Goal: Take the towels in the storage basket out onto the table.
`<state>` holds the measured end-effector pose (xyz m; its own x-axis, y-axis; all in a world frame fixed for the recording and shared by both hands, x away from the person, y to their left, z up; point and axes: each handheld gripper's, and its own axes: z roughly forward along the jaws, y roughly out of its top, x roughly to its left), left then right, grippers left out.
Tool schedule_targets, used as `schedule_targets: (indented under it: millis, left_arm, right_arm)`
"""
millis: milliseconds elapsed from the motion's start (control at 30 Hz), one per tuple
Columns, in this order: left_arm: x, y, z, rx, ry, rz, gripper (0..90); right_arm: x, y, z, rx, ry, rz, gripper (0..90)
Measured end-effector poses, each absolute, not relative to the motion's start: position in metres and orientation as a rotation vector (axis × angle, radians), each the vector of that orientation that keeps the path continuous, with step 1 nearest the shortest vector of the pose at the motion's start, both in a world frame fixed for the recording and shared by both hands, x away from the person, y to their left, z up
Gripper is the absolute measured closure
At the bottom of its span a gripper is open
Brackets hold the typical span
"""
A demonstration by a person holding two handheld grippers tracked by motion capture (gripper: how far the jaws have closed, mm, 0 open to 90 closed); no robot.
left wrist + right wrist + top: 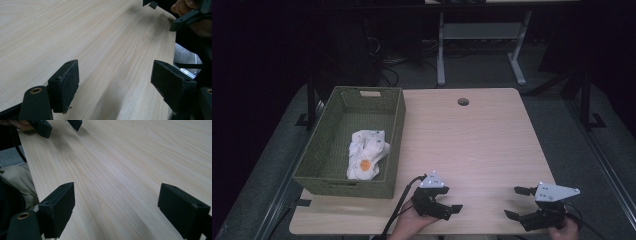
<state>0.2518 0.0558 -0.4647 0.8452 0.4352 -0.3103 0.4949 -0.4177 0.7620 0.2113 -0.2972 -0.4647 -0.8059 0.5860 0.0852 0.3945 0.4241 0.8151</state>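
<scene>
both grippers sit low over the near edge of the wooden table (pixel 482 140) - left gripper (pixel 446 201) and right gripper (pixel 518 202) each spread wide, holding nothing. the white cloth (pixel 368 154) lies bunched inside the green woven basket (pixel 394 107), well apart from both.

Olive woven basket (pixel 394 125), white orange-spotted cloth (pixel 367 152)

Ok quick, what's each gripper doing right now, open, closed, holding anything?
Left gripper: open, holding nothing, over the bare table.
Right gripper: open, holding nothing, near the table's front edge.
</scene>
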Motion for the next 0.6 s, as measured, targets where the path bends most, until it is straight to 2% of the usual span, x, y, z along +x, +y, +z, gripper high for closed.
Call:
schedule_targets:
  millis: [333, 600]
  left_arm:
    - [0.267, 0.058, -0.445, 2.068, 0.659, -0.068, 22.2]
    - [0.275, 0.057, -0.419, 2.099, 0.574, -0.059, 22.0]
  right_arm:
    - [0.214, -0.296, -0.465, 0.859, 2.462, 1.322, 13.8]
    - [0.213, -0.296, -0.463, 0.830, 2.467, 1.328, 13.8]
